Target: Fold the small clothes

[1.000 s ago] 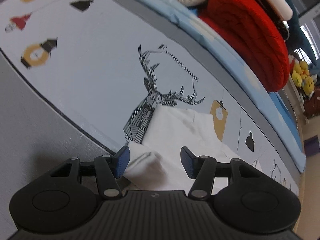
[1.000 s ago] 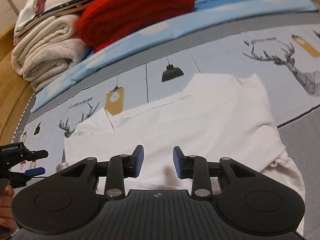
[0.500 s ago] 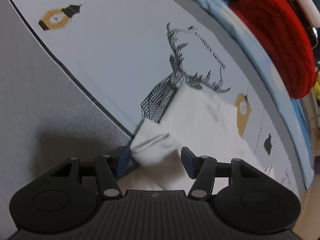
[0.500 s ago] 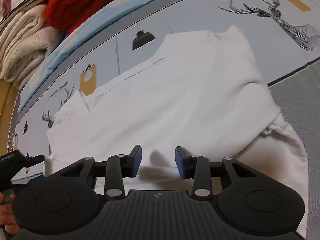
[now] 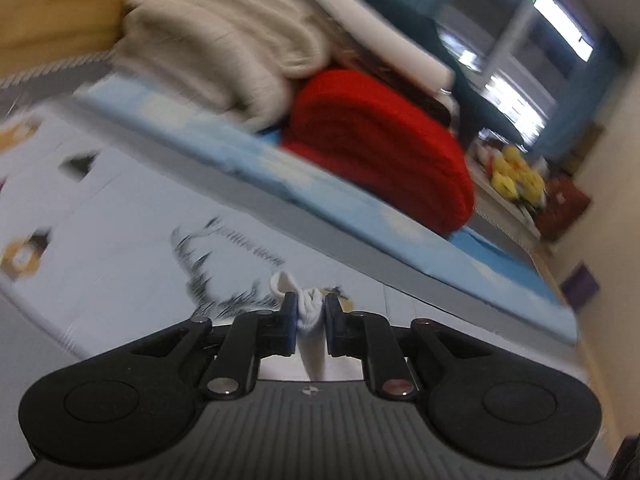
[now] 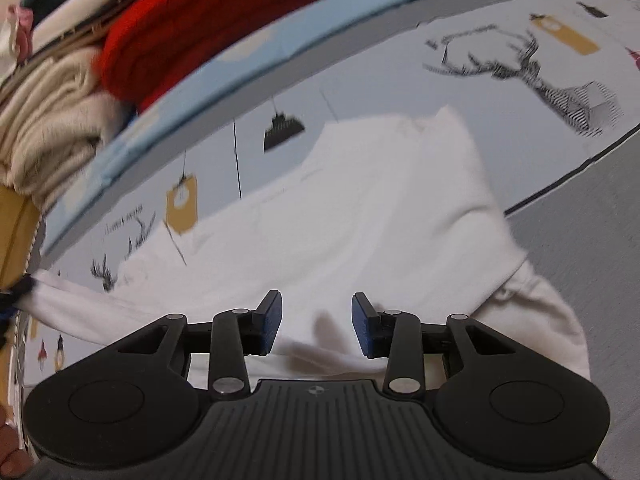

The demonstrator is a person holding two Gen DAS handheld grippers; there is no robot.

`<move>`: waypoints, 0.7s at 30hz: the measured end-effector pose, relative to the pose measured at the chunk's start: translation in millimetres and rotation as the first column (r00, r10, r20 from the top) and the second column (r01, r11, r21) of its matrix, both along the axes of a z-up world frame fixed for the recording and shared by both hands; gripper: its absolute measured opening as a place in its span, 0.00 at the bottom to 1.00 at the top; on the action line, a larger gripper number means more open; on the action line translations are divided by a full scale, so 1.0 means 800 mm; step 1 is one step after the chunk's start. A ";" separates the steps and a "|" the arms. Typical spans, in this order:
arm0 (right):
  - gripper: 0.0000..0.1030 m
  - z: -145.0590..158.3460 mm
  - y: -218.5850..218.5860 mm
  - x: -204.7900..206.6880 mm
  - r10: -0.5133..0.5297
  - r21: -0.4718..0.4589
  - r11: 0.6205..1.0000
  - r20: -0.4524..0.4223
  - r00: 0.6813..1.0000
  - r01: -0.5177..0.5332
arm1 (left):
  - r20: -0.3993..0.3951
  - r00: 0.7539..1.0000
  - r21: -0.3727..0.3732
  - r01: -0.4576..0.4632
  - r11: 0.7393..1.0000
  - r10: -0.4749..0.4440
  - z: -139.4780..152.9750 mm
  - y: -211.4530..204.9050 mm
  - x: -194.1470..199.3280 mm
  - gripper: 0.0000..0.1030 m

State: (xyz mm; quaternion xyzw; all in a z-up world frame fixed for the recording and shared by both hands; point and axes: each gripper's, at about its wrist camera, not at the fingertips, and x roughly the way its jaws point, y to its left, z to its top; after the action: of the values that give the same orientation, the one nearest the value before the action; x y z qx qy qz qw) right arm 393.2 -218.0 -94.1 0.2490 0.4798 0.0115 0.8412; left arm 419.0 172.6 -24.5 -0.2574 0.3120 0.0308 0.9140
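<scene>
A small white garment [image 6: 360,216] lies spread on the deer-print bedsheet [image 6: 520,64]. My left gripper [image 5: 310,314] is shut on a bunched white corner of the garment [image 5: 310,312] and holds it raised above the sheet; in the right wrist view that corner [image 6: 44,288] is pulled out to the far left. My right gripper [image 6: 316,320] is open, its blue pads [image 6: 272,316] hovering just over the garment's near edge, holding nothing.
A folded red blanket [image 5: 380,148] and cream blankets [image 5: 224,36] are stacked at the head of the bed, behind a light blue band [image 5: 320,188]. Yellow plush toys [image 5: 516,176] sit beyond the bed. A grey sheet area [image 6: 580,248] lies to the right.
My left gripper closed on the garment's corner and lifted it, tilting up toward the blankets. My right gripper stayed open over the garment's near edge.
</scene>
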 end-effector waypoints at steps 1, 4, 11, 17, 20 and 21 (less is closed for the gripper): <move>0.39 0.000 -0.002 -0.001 -0.006 -0.004 1.000 0.001 1.000 0.006 | -0.069 0.997 -0.036 -0.043 0.998 0.041 -0.012 0.016 -0.003 0.34; 0.39 -0.008 -0.005 -0.004 -0.005 -0.002 1.000 -0.037 0.999 0.005 | -0.284 0.950 -0.045 -0.147 0.988 0.129 -0.050 0.051 -0.011 0.42; 0.39 -0.036 -0.012 -0.013 -0.050 0.022 0.998 -0.177 0.983 0.055 | -0.419 0.899 -0.200 -0.223 0.954 0.123 -0.098 0.087 -0.004 0.55; 0.41 -0.041 -0.020 -0.016 -0.087 0.018 0.996 -0.201 0.976 0.093 | -0.497 0.862 -0.253 -0.253 0.934 0.099 -0.132 0.079 0.012 0.61; 0.41 -0.049 -0.023 -0.012 -0.098 0.024 0.994 -0.229 0.968 0.107 | -0.500 0.861 -0.267 -0.250 0.931 0.088 -0.133 0.069 0.019 0.61; 0.41 -0.053 -0.022 -0.011 -0.098 0.025 0.994 -0.237 0.966 0.107 | -0.499 0.862 -0.259 -0.243 0.935 0.086 -0.133 0.065 0.023 0.61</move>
State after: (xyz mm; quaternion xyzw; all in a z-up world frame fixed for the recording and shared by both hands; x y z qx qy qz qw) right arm 384.3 -235.6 -136.3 0.2889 0.5625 -0.0525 0.7729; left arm 437.6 224.7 -131.0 -0.4091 0.5061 0.1227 0.7493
